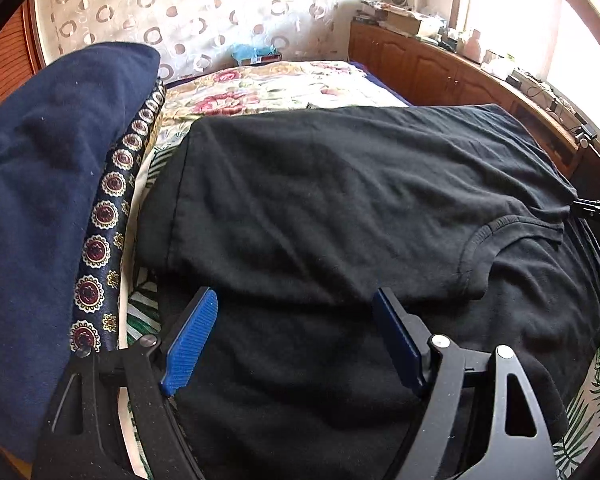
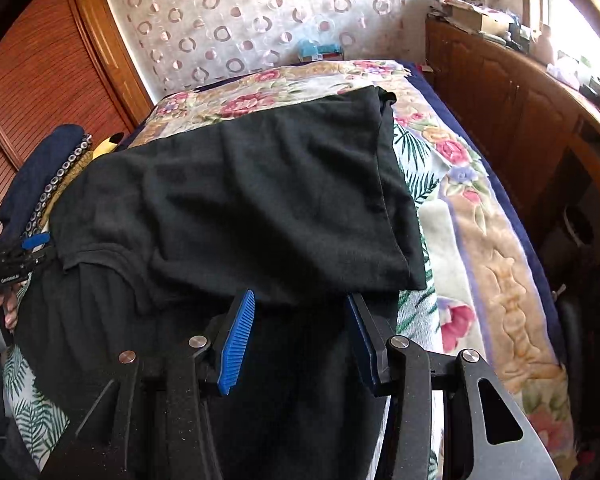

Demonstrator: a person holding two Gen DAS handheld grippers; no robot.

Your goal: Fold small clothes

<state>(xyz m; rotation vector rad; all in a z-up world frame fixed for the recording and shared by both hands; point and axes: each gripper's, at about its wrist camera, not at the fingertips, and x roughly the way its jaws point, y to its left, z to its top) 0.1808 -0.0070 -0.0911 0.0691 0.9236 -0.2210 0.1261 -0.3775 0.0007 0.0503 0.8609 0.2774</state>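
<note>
I am working over a black cotton T-shirt point(image 1: 320, 208) that lies spread on the floral quilted bedspread point(image 2: 496, 240), already doubled over once so that its ribbed neckline point(image 1: 496, 236) sits on the upper layer. It looks to me light, limp and thin, so I expect it to sag and drag when lifted, not hold any shape; a pinch has to catch both layers at a fold edge or corner, or the top layer will slide off. My left gripper point(image 1: 296, 340) hangs released, blue pads wide apart, just above the near fold edge with nothing between them. My right gripper point(image 2: 300, 340) is also released, narrower, poised at the T-shirt's near right corner, cloth below the pads but not pinched. A navy blue folded garment point(image 1: 40, 200) sits left of the T-shirt.
</note>
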